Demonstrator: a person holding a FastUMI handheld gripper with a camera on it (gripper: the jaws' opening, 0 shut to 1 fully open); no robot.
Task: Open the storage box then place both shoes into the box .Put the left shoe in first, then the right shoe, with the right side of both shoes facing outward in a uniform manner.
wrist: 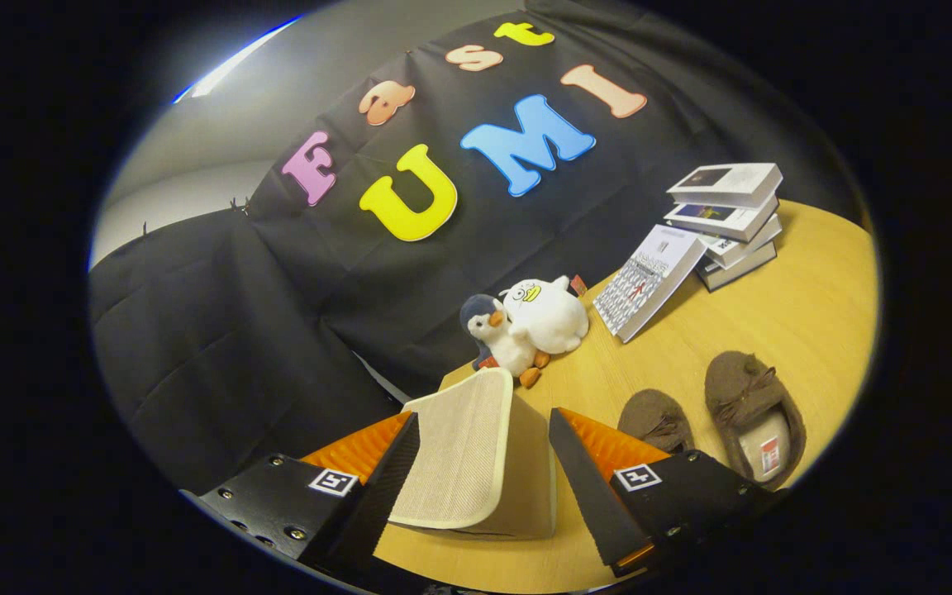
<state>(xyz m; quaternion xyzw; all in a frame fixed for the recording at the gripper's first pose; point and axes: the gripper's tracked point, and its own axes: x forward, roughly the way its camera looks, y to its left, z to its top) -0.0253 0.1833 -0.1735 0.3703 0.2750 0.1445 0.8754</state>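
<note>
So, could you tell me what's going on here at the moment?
A person's handheld gripper is open, its fingers either side of the beige fabric storage box on the wooden table, likely working on its lid. Both brown shoes lie outside the box, to its right. Two plush toys and a stack of books sit beyond.

You won't find anything legible here. The book covers and the leaning booklet carry print too small to read, the slipper's insole tag is a blur, and the hand-held gripper bears only square coded markers, fingers spread apart.
</note>
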